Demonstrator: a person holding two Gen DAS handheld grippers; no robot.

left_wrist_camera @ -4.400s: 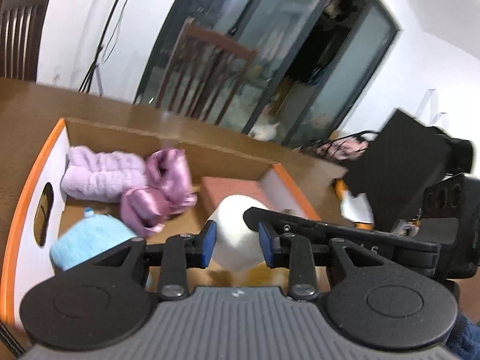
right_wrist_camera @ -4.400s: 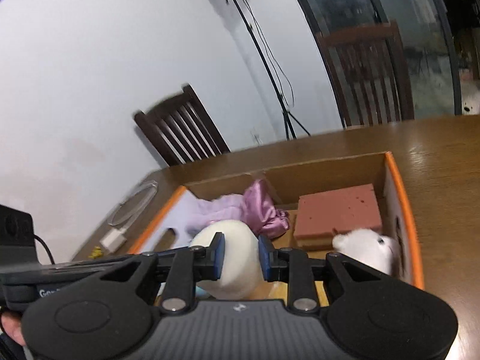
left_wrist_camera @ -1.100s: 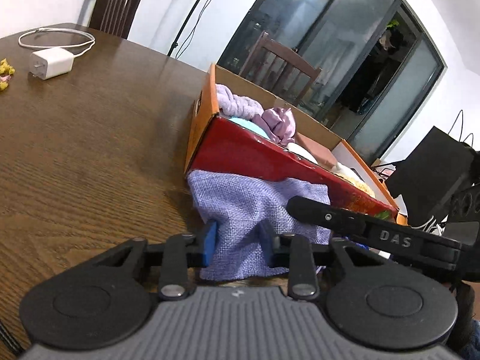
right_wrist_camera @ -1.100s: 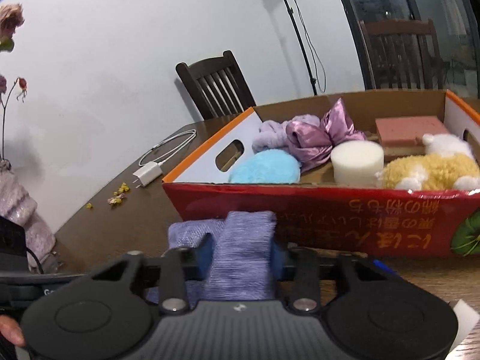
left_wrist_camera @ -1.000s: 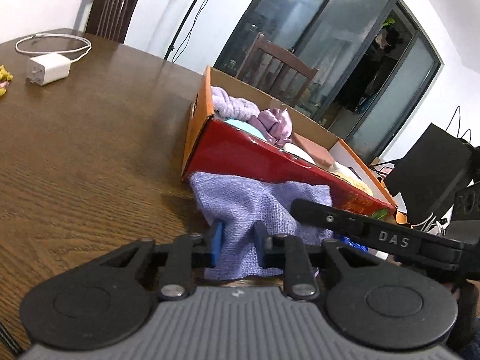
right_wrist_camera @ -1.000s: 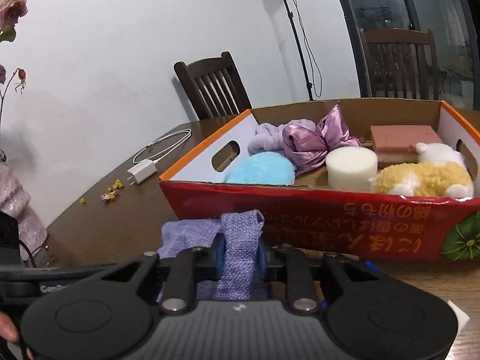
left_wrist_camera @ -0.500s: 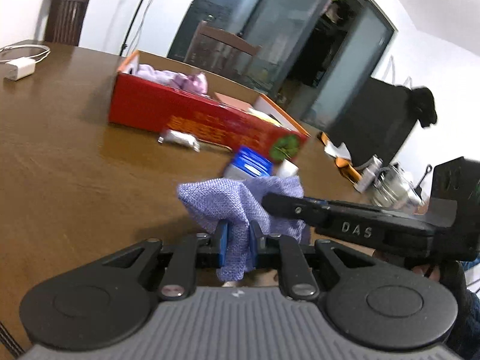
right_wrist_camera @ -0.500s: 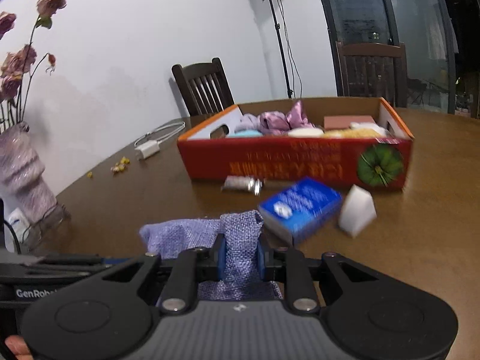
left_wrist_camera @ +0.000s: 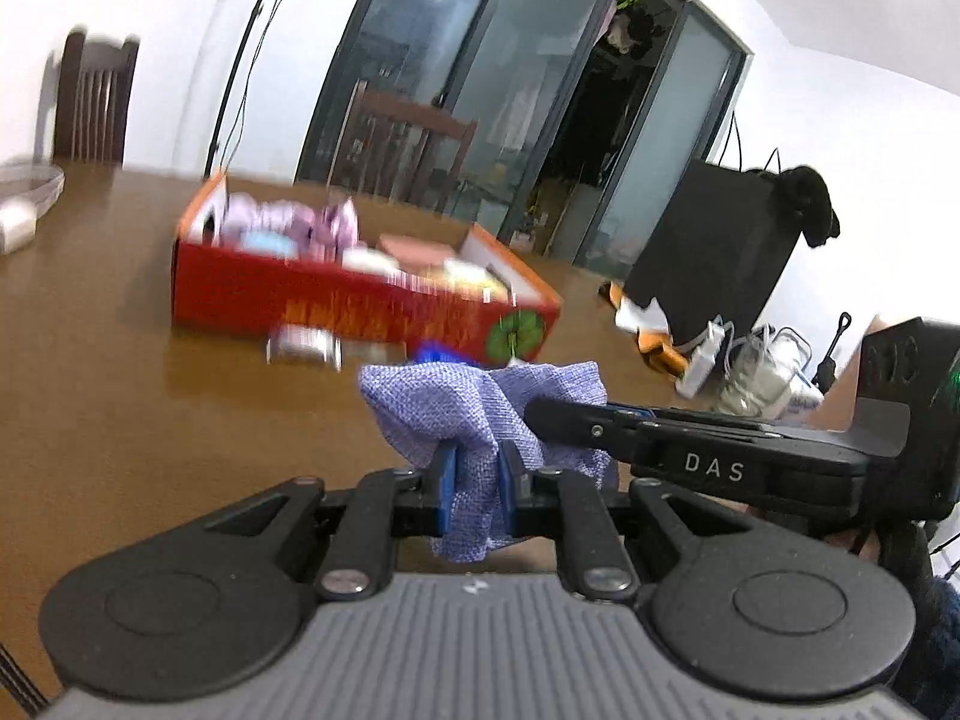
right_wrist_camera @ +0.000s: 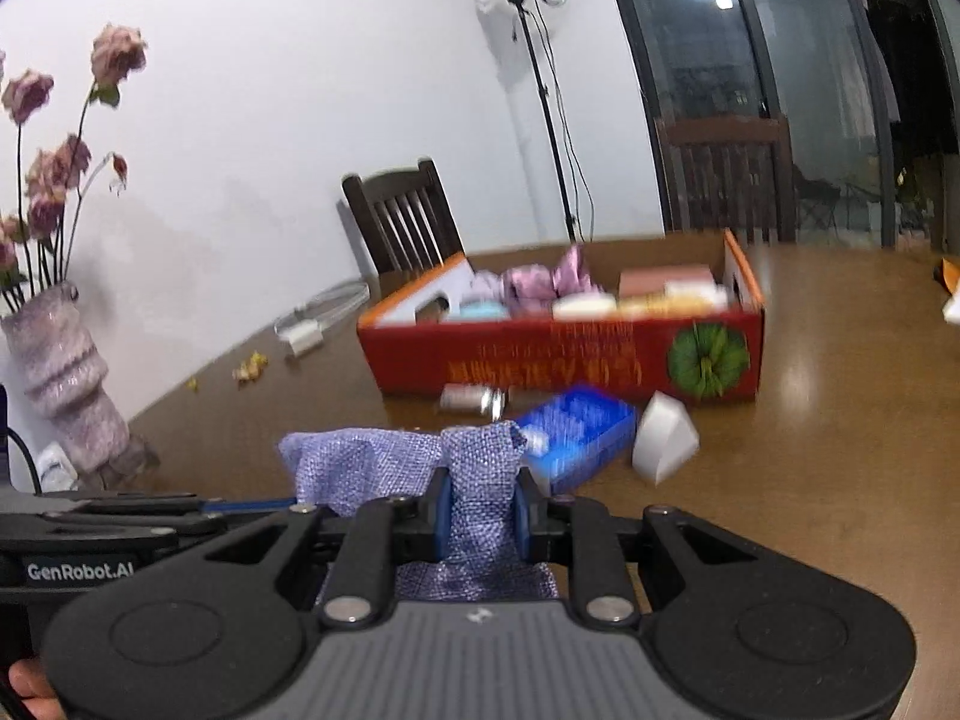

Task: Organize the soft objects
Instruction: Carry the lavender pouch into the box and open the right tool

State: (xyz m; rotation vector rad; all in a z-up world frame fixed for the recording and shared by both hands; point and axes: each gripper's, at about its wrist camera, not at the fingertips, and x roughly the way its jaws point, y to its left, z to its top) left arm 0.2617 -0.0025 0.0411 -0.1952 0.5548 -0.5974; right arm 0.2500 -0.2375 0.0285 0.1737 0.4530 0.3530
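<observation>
The left gripper point(left_wrist_camera: 475, 476) and the right gripper point(right_wrist_camera: 478, 510) each clench one end of the purple woven cloth point(left_wrist_camera: 462, 414), lifted above the near part of the wooden table point(left_wrist_camera: 120, 396); farther off stands the red box point(right_wrist_camera: 564, 360) of soft things; a blue packet point(right_wrist_camera: 576, 438) lies before it.

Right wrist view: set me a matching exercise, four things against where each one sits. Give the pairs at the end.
Things:
1. purple cloth
2. blue packet
3. vase of flowers
4. pink sponge block

Places:
A. inside the red box, toward its right end
B. at the far left edge of the table
C. pinched in the right tongs
D. lying on the table in front of the red box

Pairs: 1-C, 2-D, 3-B, 4-A
</observation>
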